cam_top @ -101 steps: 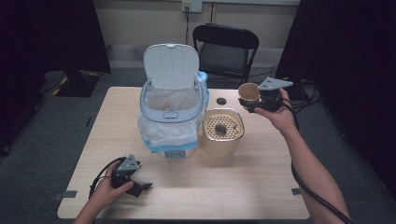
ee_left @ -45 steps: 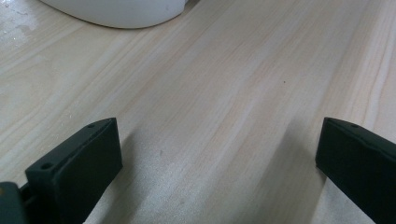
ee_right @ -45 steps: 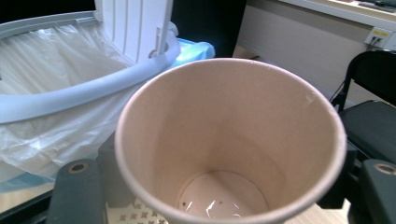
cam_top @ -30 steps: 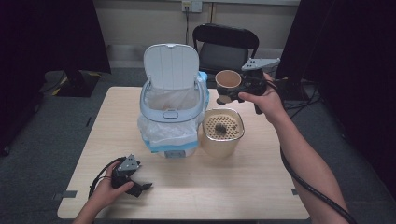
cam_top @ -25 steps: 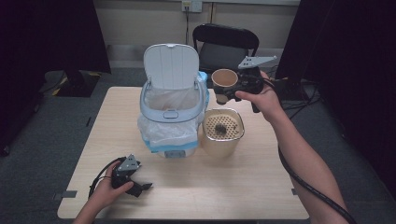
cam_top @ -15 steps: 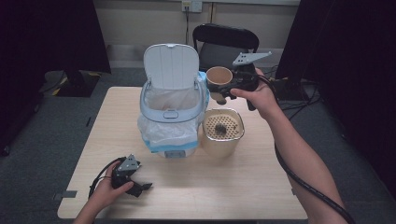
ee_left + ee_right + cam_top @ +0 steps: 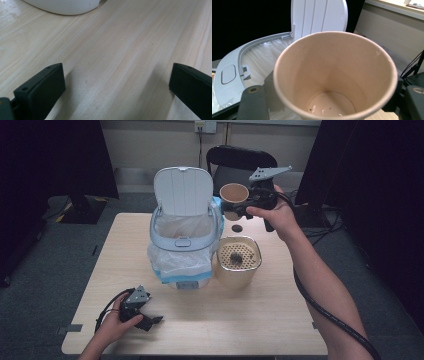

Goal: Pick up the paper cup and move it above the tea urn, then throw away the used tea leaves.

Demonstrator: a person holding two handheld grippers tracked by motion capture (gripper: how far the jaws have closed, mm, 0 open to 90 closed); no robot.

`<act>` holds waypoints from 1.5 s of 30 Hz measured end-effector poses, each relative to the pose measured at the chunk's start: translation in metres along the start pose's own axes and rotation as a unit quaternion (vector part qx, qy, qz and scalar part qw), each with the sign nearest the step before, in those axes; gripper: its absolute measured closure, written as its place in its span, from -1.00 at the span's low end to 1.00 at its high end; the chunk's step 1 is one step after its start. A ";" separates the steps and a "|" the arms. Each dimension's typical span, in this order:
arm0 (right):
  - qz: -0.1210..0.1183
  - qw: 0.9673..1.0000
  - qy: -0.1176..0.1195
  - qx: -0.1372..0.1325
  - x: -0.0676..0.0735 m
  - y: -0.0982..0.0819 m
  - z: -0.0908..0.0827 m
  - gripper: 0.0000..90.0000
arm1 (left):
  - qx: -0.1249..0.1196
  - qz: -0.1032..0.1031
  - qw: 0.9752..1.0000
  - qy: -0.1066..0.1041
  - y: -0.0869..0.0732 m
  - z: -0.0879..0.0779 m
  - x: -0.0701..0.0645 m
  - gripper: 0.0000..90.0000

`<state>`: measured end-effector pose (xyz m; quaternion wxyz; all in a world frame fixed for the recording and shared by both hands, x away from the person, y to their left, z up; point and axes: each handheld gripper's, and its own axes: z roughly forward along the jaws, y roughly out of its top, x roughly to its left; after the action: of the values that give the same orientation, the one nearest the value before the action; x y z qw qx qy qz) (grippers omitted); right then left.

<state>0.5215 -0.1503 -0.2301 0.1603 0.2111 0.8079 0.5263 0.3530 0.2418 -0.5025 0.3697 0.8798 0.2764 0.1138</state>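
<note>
Cup [image 7: 234, 195] clamped upright in right hand-held gripper [image 7: 243, 210]; open bin [image 7: 182, 227] just left, below; left hand-held gripper [image 7: 145, 319] apart, idle on desk [image 7: 260, 315].

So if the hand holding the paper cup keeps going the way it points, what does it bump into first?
Probably the bin's raised lid: the right gripper, with the cup, points left toward it, though depth is unclear.

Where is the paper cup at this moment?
In the high view the paper cup is held up in the right gripper, just right of the white bin and its raised lid, above the table's far side.
</note>
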 end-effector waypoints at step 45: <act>-0.015 0.998 0.061 -0.011 0.041 0.034 0.060 -0.43 | 0.000 0.000 1.000 0.000 0.000 0.000 0.000 -1.00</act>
<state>0.5205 -0.0706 -0.2243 0.1210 0.1649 0.8134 0.5445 0.3529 0.2418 -0.5025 0.3696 0.8797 0.2765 0.1142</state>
